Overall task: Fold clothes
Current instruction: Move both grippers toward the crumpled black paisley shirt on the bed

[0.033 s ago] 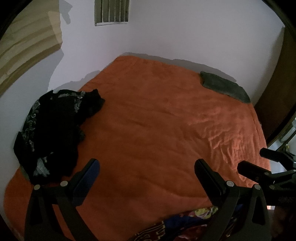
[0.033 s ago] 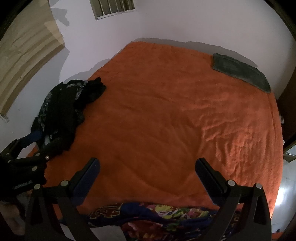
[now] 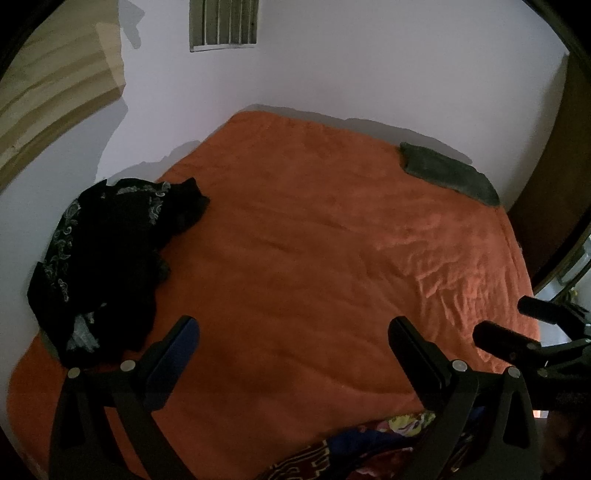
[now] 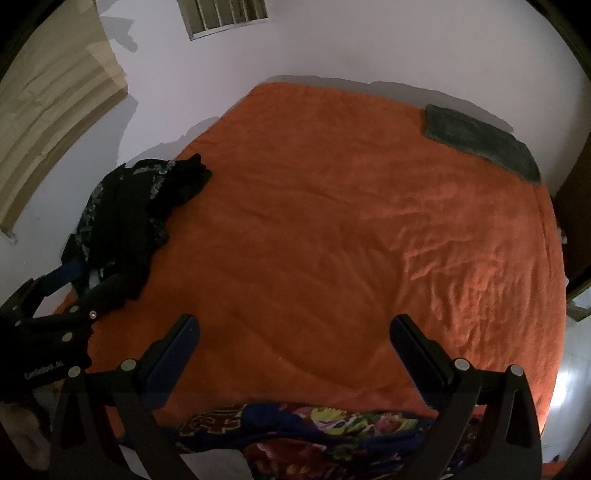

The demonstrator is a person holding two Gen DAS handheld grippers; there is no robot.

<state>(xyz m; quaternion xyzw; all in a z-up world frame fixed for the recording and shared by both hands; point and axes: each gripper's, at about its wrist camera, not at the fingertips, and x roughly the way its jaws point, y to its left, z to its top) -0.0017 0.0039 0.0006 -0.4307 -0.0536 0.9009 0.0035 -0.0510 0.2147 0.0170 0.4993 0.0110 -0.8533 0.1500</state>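
Observation:
A crumpled black garment pile with pale paisley print lies at the bed's left edge, also visible from the right wrist. A colourful printed garment is bunched at the near edge, below both grippers. My left gripper hangs wide open over the orange blanket, holding nothing. My right gripper is equally wide open and empty. From each wrist the other gripper shows at the side: the right, the left close to the black pile.
A folded dark grey cloth lies at the far right corner of the bed. White walls bound the bed at the back and left, with a vent high up. A dark wooden door stands to the right.

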